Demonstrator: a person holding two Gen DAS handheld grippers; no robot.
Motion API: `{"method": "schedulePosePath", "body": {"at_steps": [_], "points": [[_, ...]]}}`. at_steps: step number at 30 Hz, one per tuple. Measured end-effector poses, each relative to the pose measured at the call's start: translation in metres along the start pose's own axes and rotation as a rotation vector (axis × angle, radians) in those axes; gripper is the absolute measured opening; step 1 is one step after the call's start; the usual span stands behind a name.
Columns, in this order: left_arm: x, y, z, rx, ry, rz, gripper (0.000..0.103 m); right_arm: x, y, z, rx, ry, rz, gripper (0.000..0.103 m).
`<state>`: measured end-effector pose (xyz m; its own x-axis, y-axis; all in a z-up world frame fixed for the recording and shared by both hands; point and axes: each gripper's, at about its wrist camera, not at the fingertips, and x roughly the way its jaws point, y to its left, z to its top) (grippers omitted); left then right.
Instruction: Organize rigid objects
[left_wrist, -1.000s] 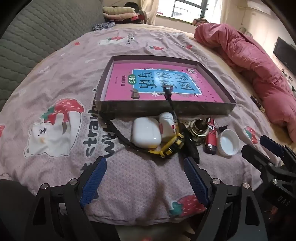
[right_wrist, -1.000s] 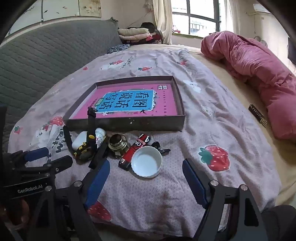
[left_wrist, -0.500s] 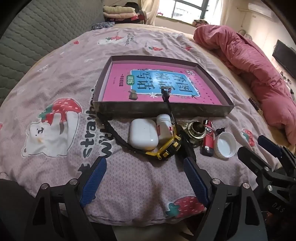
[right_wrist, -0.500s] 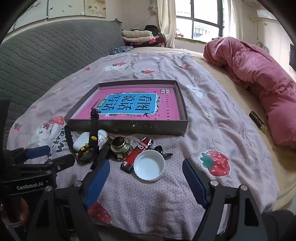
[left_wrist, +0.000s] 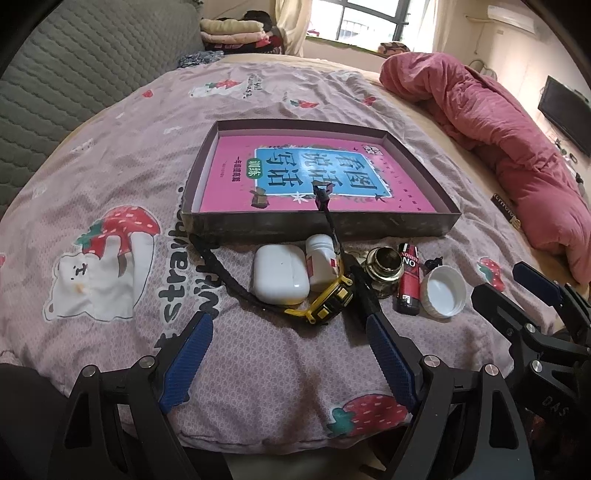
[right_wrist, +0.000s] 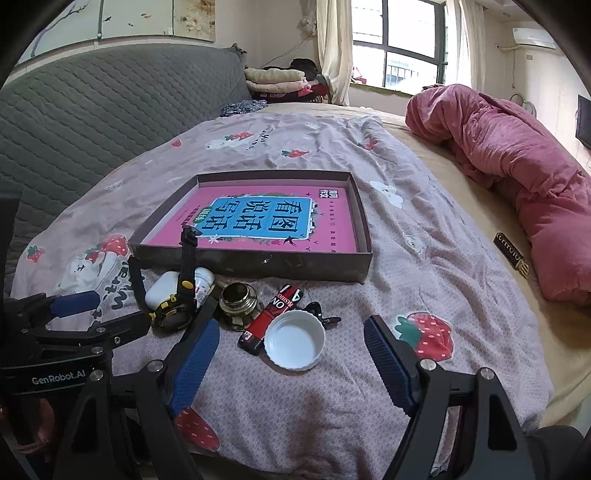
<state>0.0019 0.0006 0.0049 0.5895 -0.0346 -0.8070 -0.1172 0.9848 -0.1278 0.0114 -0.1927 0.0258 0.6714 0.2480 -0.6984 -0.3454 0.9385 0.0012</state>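
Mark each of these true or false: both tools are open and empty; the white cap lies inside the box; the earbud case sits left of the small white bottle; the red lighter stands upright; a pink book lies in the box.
1. Left tool and right tool are open and empty: true.
2. White cap lies inside the box: false, it rests on the bedspread in front of it.
3. Earbud case sits left of the small white bottle: true.
4. Red lighter stands upright: false, it lies flat.
5. A pink book lies in the box: true.

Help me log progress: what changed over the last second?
Both open grippers, left and right, eased slightly toward the clutter; nothing was grasped. The earbud case, watch, lighter, white cap and box stayed put.
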Motion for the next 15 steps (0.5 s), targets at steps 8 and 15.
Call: {"method": "schedulePosePath", "body": {"at_steps": [8, 15], "points": [[-0.0013, -0.0027, -0.0003, 0.008, -0.004, -0.002, 0.086, -0.0007, -0.0012, 0.0, 0.003, -0.003, -0.003, 0.08], [-0.0014, -0.0029, -0.0004, 0.008, -0.004, -0.003, 0.086, -0.0013, -0.0012, 0.0005, 0.001, -0.006, -0.004, 0.08]]}}
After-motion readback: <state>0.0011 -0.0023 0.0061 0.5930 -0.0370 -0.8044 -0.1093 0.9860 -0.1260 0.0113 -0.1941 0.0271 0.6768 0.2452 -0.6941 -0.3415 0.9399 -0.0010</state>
